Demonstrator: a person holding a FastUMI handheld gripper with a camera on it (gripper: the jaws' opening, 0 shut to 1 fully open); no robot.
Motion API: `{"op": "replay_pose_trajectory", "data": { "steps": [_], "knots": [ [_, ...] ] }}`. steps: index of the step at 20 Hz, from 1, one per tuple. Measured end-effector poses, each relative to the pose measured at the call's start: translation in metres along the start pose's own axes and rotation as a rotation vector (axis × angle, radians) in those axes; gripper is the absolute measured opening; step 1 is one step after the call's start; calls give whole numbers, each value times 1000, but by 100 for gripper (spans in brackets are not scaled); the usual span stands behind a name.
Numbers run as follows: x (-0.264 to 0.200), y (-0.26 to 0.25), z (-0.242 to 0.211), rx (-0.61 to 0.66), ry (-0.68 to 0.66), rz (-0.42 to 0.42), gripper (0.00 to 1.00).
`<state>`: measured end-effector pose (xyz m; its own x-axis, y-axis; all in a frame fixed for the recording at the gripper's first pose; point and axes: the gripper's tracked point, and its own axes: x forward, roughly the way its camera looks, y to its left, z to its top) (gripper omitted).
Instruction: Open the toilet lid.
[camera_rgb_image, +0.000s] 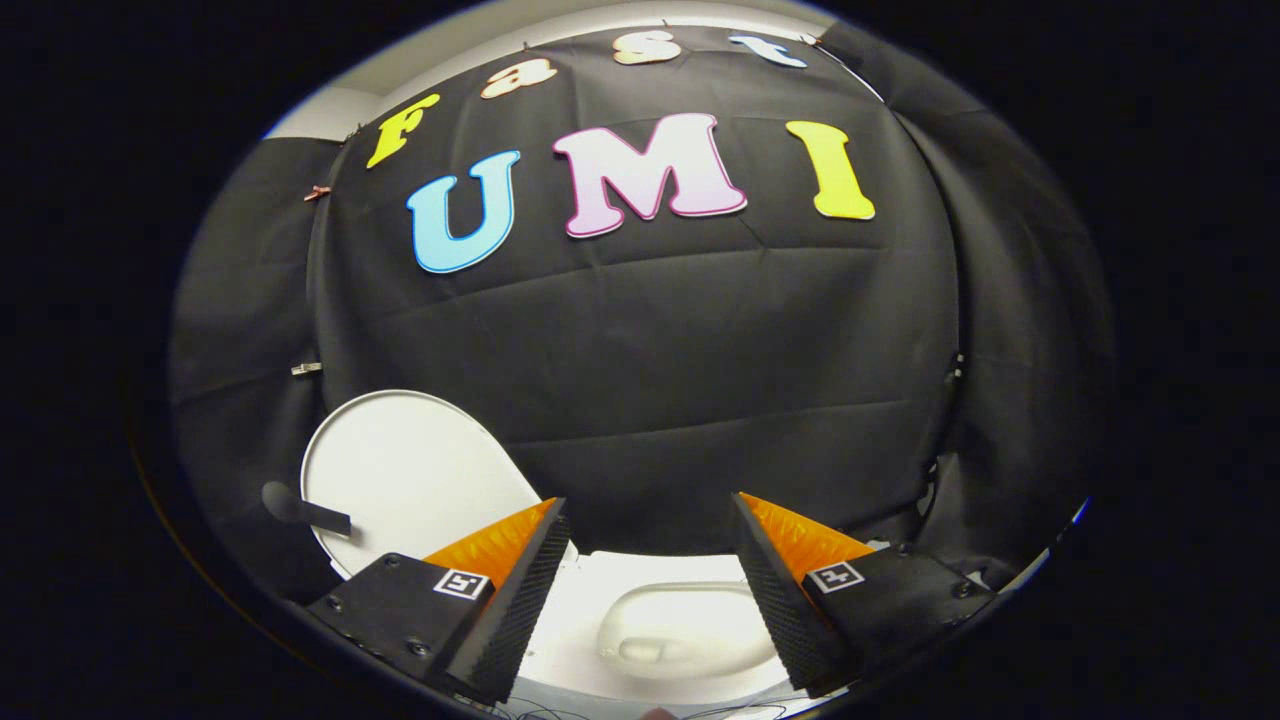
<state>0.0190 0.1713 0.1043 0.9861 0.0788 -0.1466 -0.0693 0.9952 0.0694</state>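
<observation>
Toilet lid (410, 475) stood raised at far left, bowl (680, 625) exposed. Gripper (650, 515) was spread wide, holding nothing; a bump probably could've dropped it shut.

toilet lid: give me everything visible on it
The toilet lid is a plain white oval, smooth and glossy like plastic, raised and standing open, leaning back toward the black cloth wall. A small dark handle sticks out at its lower edge. It sits beyond and beside one finger of the hand-held gripper, which hides its lower corner. The gripper's fingers are spread open on nothing, not touching the lid. The open white bowl lies between the fingers.
</observation>
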Motion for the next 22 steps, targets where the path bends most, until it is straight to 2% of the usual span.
{"op": "replay_pose_trajectory", "data": {
  "steps": [4, 7, 9, 16, 19, 22],
  "knots": [
    [-2, -34, -12, -78, -71, -35, 99],
    [-6, -45, -27, -136, -119, -26, 99],
    [-5, -62, -35, -159, -154, -64, 99],
    [-10, -101, -71, -132, -192, -131, 99],
    [-5, -110, -93, -53, -140, -132, 99],
    [-8, -114, -92, -69, -152, -140, 99]
  ]
}}
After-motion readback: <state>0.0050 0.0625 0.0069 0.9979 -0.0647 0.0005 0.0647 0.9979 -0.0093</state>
